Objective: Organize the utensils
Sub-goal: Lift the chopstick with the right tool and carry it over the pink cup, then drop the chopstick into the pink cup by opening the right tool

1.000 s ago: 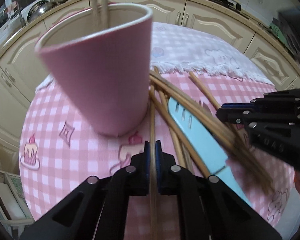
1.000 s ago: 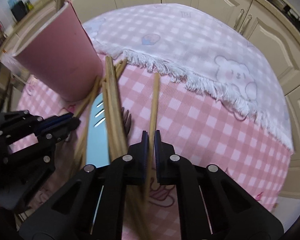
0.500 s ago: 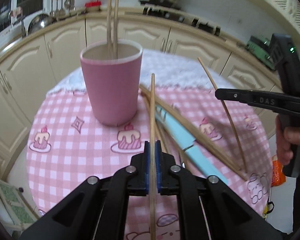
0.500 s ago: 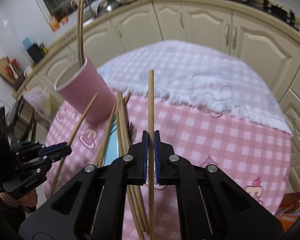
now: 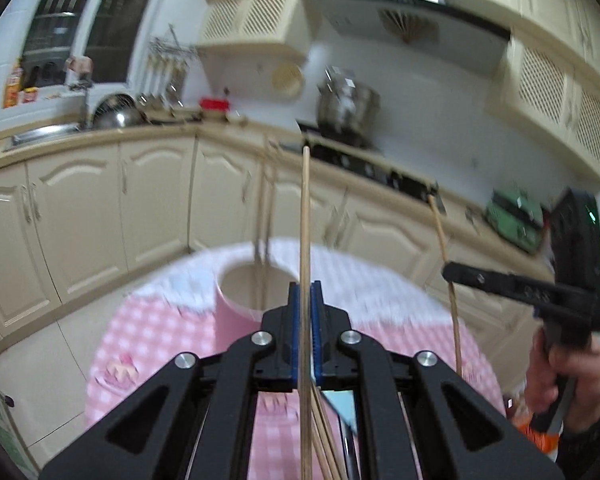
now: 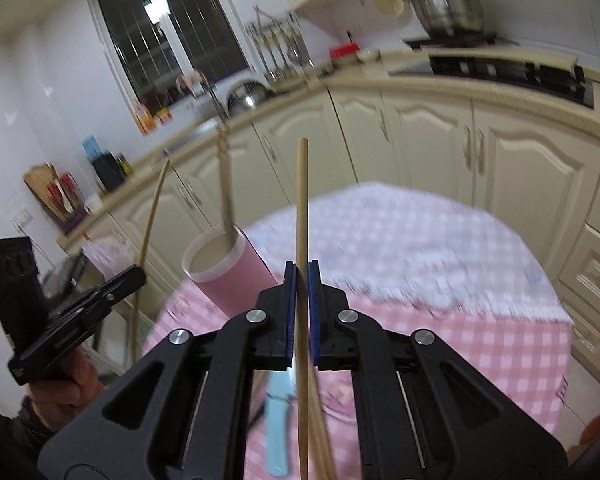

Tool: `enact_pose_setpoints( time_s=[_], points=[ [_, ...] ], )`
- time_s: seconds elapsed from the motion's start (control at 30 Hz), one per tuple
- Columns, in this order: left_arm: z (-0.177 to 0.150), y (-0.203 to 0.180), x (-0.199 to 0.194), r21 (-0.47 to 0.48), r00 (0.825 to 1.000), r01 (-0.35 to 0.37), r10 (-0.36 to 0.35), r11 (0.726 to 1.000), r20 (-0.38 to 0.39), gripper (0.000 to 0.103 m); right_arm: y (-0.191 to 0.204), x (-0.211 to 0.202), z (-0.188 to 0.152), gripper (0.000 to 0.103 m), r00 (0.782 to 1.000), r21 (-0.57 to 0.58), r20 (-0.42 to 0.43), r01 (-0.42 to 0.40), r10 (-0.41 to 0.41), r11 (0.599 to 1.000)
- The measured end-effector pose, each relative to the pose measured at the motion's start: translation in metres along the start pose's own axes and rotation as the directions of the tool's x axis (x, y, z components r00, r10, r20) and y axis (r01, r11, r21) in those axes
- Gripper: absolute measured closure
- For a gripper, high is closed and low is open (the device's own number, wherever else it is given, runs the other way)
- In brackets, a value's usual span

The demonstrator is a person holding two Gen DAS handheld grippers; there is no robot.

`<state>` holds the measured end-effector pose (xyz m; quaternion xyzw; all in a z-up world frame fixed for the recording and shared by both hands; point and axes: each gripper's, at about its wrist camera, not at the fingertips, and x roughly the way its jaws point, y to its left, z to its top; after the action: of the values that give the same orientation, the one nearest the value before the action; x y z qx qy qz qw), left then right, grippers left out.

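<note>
Left gripper point(image 5: 305, 304) clamps one wooden chopstick point(image 5: 305, 216); long axis runs straight ahead along the fingers, far tip raised toward the stove counter, back end passing under the gripper body. Right gripper point(image 6: 301, 284) is likewise shut on its own chopstick point(image 6: 301, 208), same layout: stick sits between the blue pads, tip pointing up and forward at the cabinet doors point(image 6: 428, 140).

Round table point(image 6: 480, 344) with pink checked cloth, a white-lilac fringed cloth over its far half. Pink cup point(image 6: 228, 276) stands on the table ahead of both grippers, a pair of chopsticks already upright inside it. Loose chopsticks point(image 6: 320, 432) and a light blue utensil point(image 6: 278, 428) lie on the cloth beneath the grippers, partly hidden. Cream kitchen cabinets, steel pot point(image 5: 346, 104) on the hob, dark window point(image 6: 172, 36), sink counter behind.

Both held sticks are above the table, near the cup, not in it. Frames are motion-blurred.
</note>
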<state>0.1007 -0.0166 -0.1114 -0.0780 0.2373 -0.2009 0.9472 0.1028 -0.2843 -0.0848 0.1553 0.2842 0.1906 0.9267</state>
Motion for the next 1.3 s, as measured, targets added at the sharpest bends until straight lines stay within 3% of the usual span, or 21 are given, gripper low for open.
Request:
enact_pose_setpoints(
  time_s=[0.13, 0.33, 0.57, 0.73, 1.0, 1.3],
  points=[
    [0.033, 0.003, -0.008, -0.002, 0.993, -0.029, 0.029, 1.0, 0.111, 0.098, 0.023, -0.003, 0.027, 0.097, 0.994, -0.023, 0.095, -0.047, 0.049, 0.999],
    [0.078, -0.002, -0.012, 0.006, 0.967, -0.033, 0.031, 0.999, 0.254, 0.098, 0.062, 0.015, 0.07, 0.097, 0.975, -0.08, 0.199, -0.082, 0.096, 0.993],
    [0.112, 0.005, 0.008, -0.02, 0.938, -0.045, 0.05, 0.999, 0.343, 0.098, 0.081, 0.051, 0.099, 0.097, 0.957, -0.088, 0.266, -0.092, 0.112, 0.992],
    [0.115, 0.016, 0.029, -0.042, 0.936, -0.066, 0.076, 0.997, 0.345, 0.098, 0.084, 0.076, 0.102, 0.097, 0.957, -0.083, 0.271, -0.087, 0.107, 0.993],
    [0.097, 0.026, 0.059, -0.052, 0.95, -0.086, 0.098, 0.995, 0.296, 0.098, 0.08, 0.104, 0.093, 0.097, 0.966, -0.077, 0.244, -0.065, 0.082, 0.995],
    [0.077, 0.037, 0.074, -0.056, 0.974, -0.088, 0.098, 0.995, 0.202, 0.097, 0.07, 0.129, 0.07, 0.094, 0.991, -0.066, 0.128, -0.039, 0.047, 0.997]
  ],
)
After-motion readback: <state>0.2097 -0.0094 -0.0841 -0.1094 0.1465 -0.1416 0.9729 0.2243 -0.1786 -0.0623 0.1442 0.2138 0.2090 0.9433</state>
